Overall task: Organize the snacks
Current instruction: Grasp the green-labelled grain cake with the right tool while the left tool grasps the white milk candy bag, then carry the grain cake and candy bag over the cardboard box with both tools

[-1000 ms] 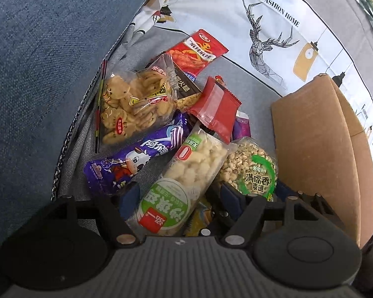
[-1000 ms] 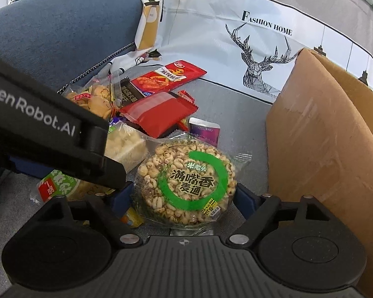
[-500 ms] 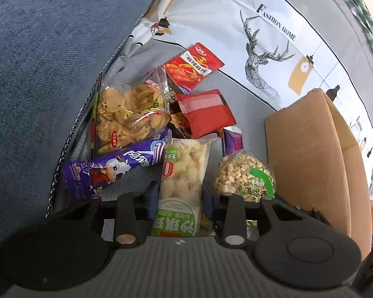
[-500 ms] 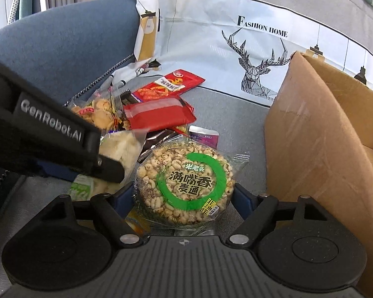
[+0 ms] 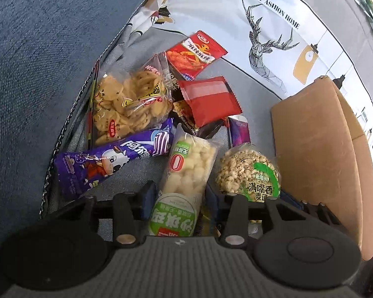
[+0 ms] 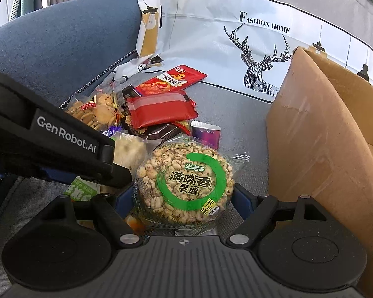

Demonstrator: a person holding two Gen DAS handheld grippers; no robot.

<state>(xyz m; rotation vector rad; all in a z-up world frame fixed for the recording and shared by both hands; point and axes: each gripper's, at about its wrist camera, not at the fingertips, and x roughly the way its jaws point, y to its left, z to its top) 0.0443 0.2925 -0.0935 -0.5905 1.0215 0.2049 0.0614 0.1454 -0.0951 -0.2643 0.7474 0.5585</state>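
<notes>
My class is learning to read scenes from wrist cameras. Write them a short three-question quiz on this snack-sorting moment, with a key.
1. True or false: in the right wrist view, the cardboard box stands to the left of the flat red packet.
2. Which snack lies between the fingers of the right tongs?
A. the long purple pack
B. the round grain cake with a green ring label
C. the clear bag of cookies
3. Fill in: the printed cloth behind the snacks shows a deer under the words "Fashion ____".

Key: 1 false, the box is on the right; 2 B; 3 Home.
</notes>
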